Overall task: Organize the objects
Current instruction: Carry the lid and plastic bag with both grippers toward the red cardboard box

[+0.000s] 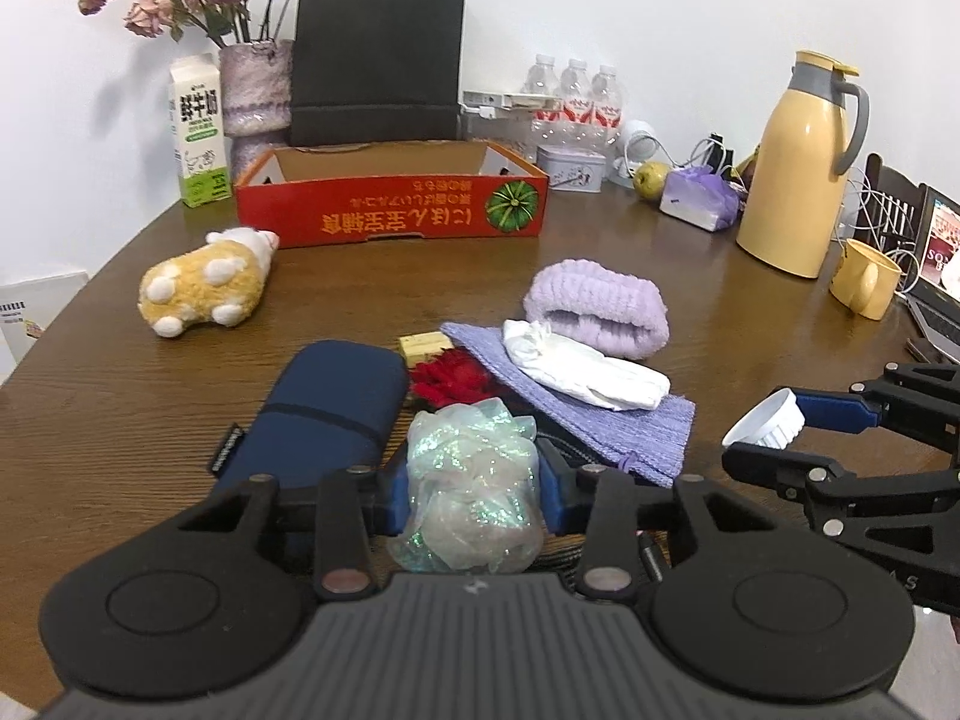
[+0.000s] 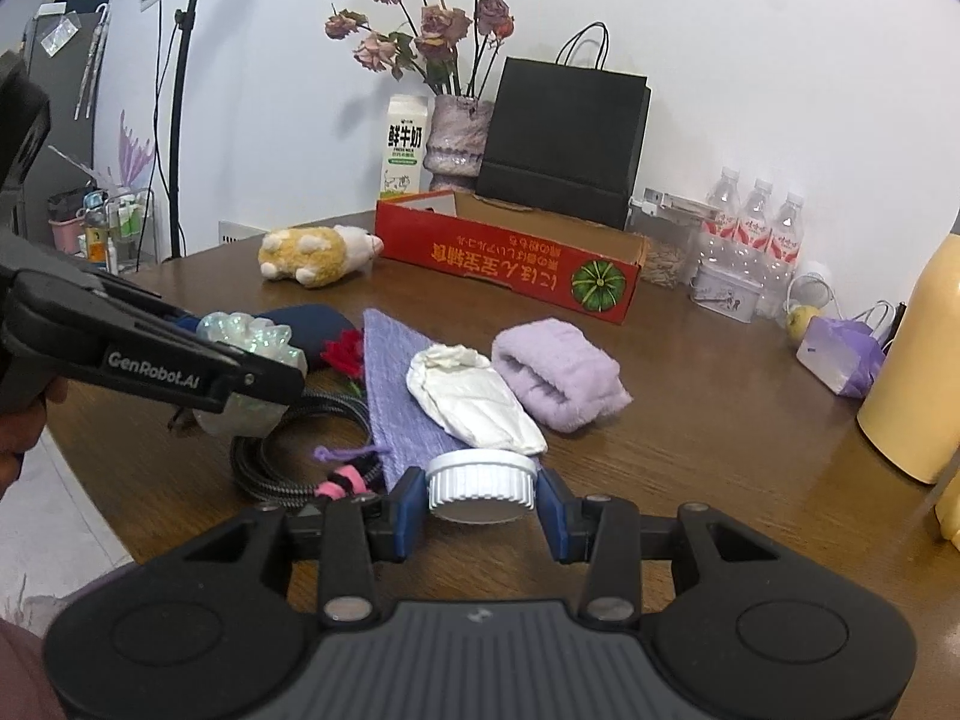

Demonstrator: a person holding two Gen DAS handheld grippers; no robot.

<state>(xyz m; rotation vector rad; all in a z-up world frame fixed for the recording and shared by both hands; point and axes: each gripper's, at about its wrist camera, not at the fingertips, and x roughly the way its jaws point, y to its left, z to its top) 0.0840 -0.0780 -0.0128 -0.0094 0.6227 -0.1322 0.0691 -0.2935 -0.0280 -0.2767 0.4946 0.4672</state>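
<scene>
My left gripper [image 1: 471, 483] is shut on an iridescent mesh bath puff [image 1: 471, 468], held above the near table edge; it also shows in the right wrist view [image 2: 252, 360]. My right gripper [image 2: 480, 495] is shut on a white ribbed jar lid [image 2: 480, 483], seen in the left wrist view [image 1: 765, 420] at the right. An open red cardboard box [image 1: 390, 213] stands at the back. On the table lie a navy pouch [image 1: 333, 414], red fabric flower [image 1: 453, 381], purple knit cloth [image 1: 600, 414], white glove [image 1: 582, 369], lilac towel roll [image 1: 600, 306] and plush hamster [image 1: 204, 282].
Behind the box stand a black paper bag [image 1: 378, 60], a vase of dried roses [image 1: 255, 90] and a milk carton [image 1: 198, 132]. Water bottles [image 1: 573, 99], a tin [image 1: 570, 168], a yellow thermos [image 1: 798, 162] and a yellow mug [image 1: 864, 285] stand at the right. A coiled cable [image 2: 288, 450] lies near the front edge.
</scene>
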